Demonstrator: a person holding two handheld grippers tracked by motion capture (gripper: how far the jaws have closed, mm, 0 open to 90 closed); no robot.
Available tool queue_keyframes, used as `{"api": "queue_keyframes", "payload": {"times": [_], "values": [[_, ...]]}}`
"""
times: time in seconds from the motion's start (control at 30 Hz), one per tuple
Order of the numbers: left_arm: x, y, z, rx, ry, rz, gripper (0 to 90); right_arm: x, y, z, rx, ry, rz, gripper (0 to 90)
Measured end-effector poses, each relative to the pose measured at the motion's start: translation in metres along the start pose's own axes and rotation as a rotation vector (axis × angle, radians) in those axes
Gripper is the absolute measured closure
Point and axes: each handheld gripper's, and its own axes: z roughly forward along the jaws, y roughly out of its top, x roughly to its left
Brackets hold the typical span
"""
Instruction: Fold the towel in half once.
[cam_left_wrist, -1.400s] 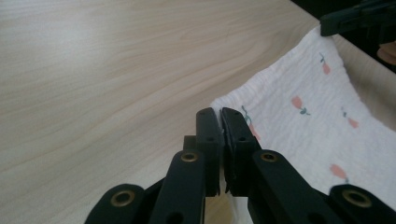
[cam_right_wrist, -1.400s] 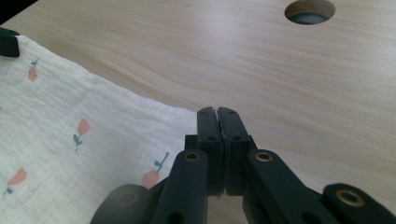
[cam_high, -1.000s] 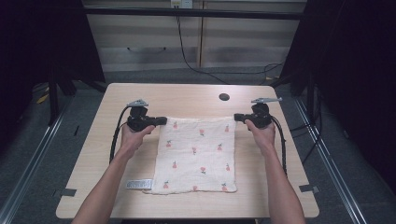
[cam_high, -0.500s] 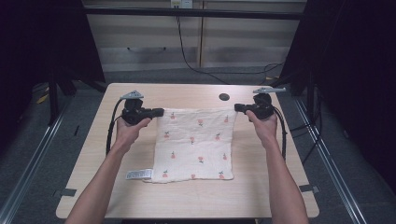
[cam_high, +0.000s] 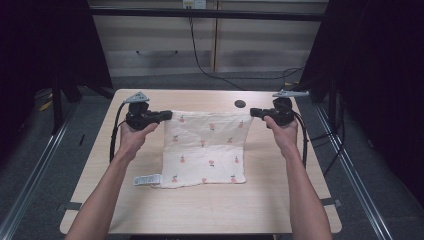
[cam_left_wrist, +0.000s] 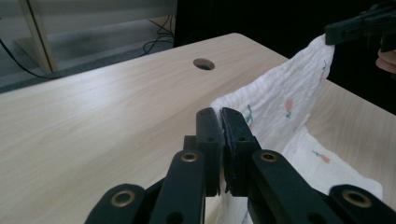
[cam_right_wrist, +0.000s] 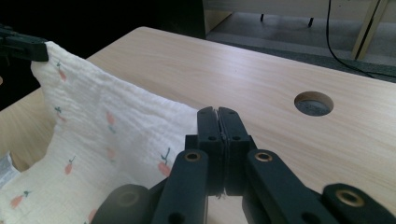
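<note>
White cloth (cam_high: 207, 147) corners hidden inside left tongs (cam_high: 167, 115), right tongs (cam_high: 253, 112), both clamped tight.

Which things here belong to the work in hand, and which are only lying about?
In use: white cloth with red fruit print, left gripper, right gripper, both shut on its far corners.
Lying about: round table hole, floor cables.

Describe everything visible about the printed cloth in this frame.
The cloth is white crinkled fabric, gauze-like, printed with small pink-and-green sprigs, with a white care label at its near left corner. Its two far corners are lifted, pinched by the left gripper and right gripper, both shut on it. The near part lies flat on the wooden table.
</note>
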Motion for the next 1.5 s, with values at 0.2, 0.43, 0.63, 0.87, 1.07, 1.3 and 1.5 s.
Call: {"api": "queue_keyframes", "payload": {"times": [0.2,0.43,0.63,0.87,1.07,1.3,1.5], "values": [[0.007,-0.018,0.002,0.027,0.000,-0.013,86.5,0.001,-0.007,0.006,0.021,0.018,0.003,89.4],[-0.001,-0.024,-0.004,0.010,-0.014,-0.005,86.5,0.005,-0.017,0.007,0.013,0.040,0.001,89.3],[-0.004,-0.033,-0.009,0.020,-0.017,0.000,86.5,0.009,-0.026,0.000,0.007,0.058,-0.009,89.4],[-0.010,-0.041,-0.017,0.009,-0.033,0.015,86.5,0.016,-0.040,-0.006,-0.005,0.081,-0.022,89.4],[-0.016,-0.050,-0.021,0.003,-0.062,0.003,86.5,0.024,-0.043,-0.014,-0.018,0.106,-0.037,89.3],[-0.026,-0.056,-0.029,-0.009,-0.075,0.014,86.3,0.027,-0.051,-0.017,-0.007,0.116,-0.043,89.4],[-0.036,-0.056,-0.035,0.005,-0.098,0.038,86.2,0.030,-0.059,-0.020,0.003,0.126,-0.049,89.3]]}}
